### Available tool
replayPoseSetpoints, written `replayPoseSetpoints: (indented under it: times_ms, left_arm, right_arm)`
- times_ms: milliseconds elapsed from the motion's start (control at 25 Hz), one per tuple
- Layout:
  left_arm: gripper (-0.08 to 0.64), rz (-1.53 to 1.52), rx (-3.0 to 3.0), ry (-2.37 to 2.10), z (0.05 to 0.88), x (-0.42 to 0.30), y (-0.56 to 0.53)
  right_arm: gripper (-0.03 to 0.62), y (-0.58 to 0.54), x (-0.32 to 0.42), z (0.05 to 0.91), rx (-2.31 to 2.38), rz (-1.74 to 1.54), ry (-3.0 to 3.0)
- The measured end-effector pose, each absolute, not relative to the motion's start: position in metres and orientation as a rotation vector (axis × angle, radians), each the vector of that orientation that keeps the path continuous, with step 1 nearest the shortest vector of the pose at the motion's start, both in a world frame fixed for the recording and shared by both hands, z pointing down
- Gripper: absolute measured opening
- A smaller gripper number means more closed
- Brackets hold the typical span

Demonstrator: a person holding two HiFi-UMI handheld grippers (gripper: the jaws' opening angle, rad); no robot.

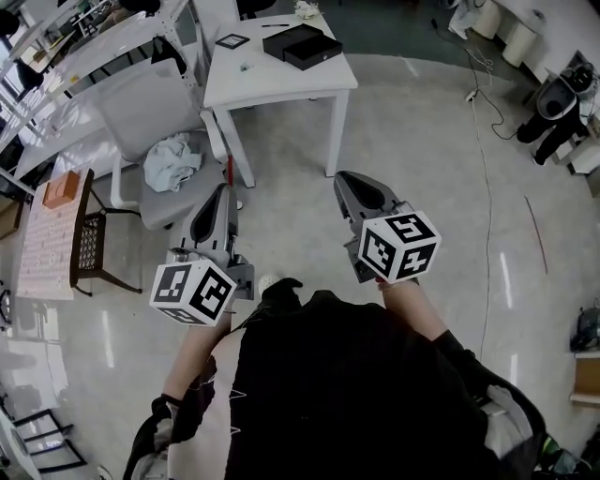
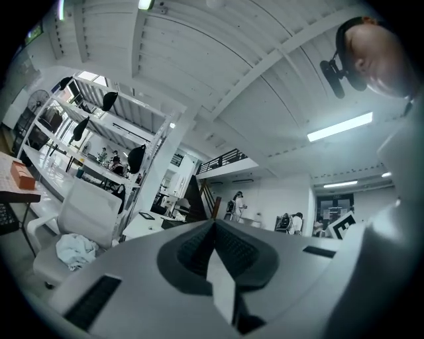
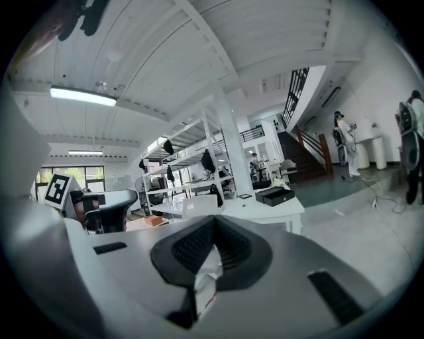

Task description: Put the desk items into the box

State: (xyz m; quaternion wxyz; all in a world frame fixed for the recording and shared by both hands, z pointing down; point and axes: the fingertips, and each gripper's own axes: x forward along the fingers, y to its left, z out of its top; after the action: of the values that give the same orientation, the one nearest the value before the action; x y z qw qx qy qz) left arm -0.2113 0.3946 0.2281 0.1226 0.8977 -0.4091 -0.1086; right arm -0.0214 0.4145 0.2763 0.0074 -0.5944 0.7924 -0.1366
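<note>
The person stands on the glossy floor (image 1: 422, 141), holding both grippers out level towards the white table (image 1: 281, 82). The left gripper (image 1: 223, 189) has its jaws together tip to tip, and the left gripper view shows nothing between its ribbed pads (image 2: 199, 245). The right gripper (image 1: 349, 178) is likewise closed, pad against pad, with nothing clamped in the right gripper view. The black box (image 1: 302, 45) lies on the far right part of the tabletop, well apart from both grippers and ahead of them. In the right gripper view it sits just above and to the right of the closed jaw tips. The loose items lie on the same tabletop: a square black frame (image 1: 232, 40) to the left of the box, a small dark item (image 1: 246, 67) nearer the front edge, and a crumpled white wad (image 1: 307, 9) at the back edge. None is in the box, and neither gripper touches any of them. A white chair (image 1: 131, 112) with a pale cloth (image 1: 172, 161) on its seat stands left of the table, beside the left gripper.
</note>
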Motion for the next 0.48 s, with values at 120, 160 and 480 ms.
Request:
replayPoseSetpoints:
  times_ms: [120, 160, 480]
  left_arm:
    - [0.009, -0.31, 2.599, -1.207, 0.236, -0.216, 0.386]
    - [0.009, -0.309, 2.593, -1.208, 0.239, -0.217, 0.384]
    - [0.011, -0.328, 2.591, -1.218, 0.238, -0.223, 0.349]
  right_arm:
    - [0.004, 0.405, -0.027, 0.285, -1.848, -0.456, 2.49]
    - [0.003, 0.402, -0.028, 0.288, -1.851, -0.459, 2.496]
    - [0.004, 0.37, -0.03, 0.289, -1.864, -0.455, 2.505]
